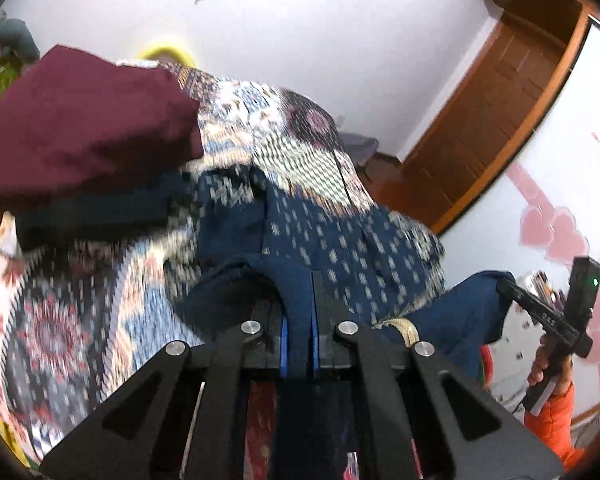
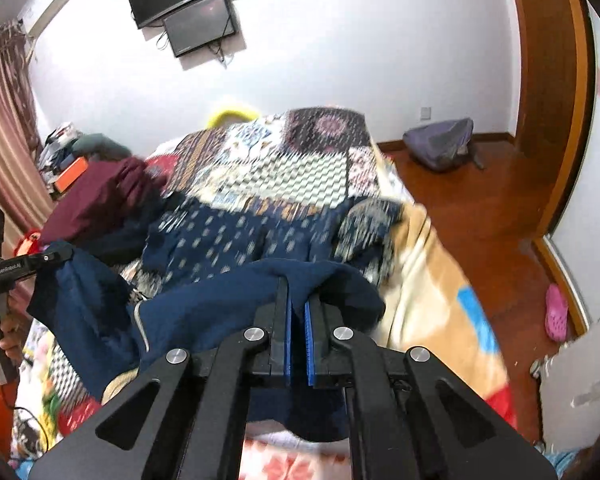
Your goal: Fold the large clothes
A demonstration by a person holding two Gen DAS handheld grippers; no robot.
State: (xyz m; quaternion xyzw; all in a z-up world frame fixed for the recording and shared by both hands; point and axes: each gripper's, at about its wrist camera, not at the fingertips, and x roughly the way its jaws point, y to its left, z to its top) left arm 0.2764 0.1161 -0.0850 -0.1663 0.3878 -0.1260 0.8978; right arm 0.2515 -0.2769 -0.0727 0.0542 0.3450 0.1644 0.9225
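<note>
Our rig up close: matte black all over

We've got two black grippers, left gripper (image 1: 299, 312) and right gripper (image 2: 298, 316), with blue ribbed pads (image 2: 310, 344), round silver screws (image 1: 251, 326), triangular cutouts, white "GenRobot.AI" lettering, one green LED (image 1: 595, 281), orange puffy sleeve (image 1: 552, 416).

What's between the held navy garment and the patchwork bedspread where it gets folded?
Nothing visible lies on the patch ahead. Both the left gripper and right gripper are shut on the navy patterned cotton garment, which trails across the patchwork bedspread. The maroon folded cloth pile sits off to the left.
</note>
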